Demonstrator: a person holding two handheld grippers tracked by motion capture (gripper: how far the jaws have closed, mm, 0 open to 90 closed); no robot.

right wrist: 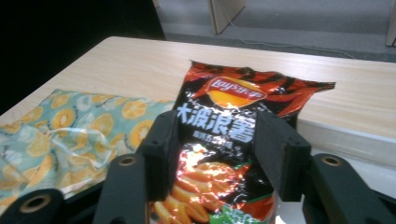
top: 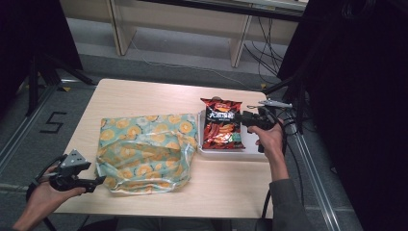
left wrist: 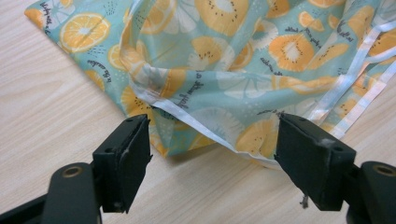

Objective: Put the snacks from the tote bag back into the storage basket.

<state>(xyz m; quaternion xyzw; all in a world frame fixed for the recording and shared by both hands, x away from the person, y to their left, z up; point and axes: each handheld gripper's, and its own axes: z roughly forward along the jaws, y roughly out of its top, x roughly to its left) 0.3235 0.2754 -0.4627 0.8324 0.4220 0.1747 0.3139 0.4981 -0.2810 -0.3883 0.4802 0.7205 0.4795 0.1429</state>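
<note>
Nearest you, the left gripper rests at the table's near left corner, level with the table, its jaws spread wide and holding nothing. In the left gripper view the pads stand on either side of the near edge of the fruit-print bag without pressing on it. Expect this bag to handle as thin, limp, slippery film: light, and likely to slide or crumple rather than lift as one piece. The white hem along its mouth looks the firmest place to pinch; take one layer only if you mean to open it.

Farther off, at the right, the right gripper is partly open over the chip packet. In the right gripper view the packet lies between and beyond the jaws, and the pads do not appear to press on it. The packet lies flat on a white tray, just beside the bag. Judge it light, air-filled and glossy, with brittle contents: grip it by the crimped top seal or a side edge, gently, not across the belly.

Hard to make out: whether the fruit-print bag holds anything, since its folds hide the inside; the packet's lower end, which the right gripper view cuts off; and the far surroundings, which are dark.
</note>
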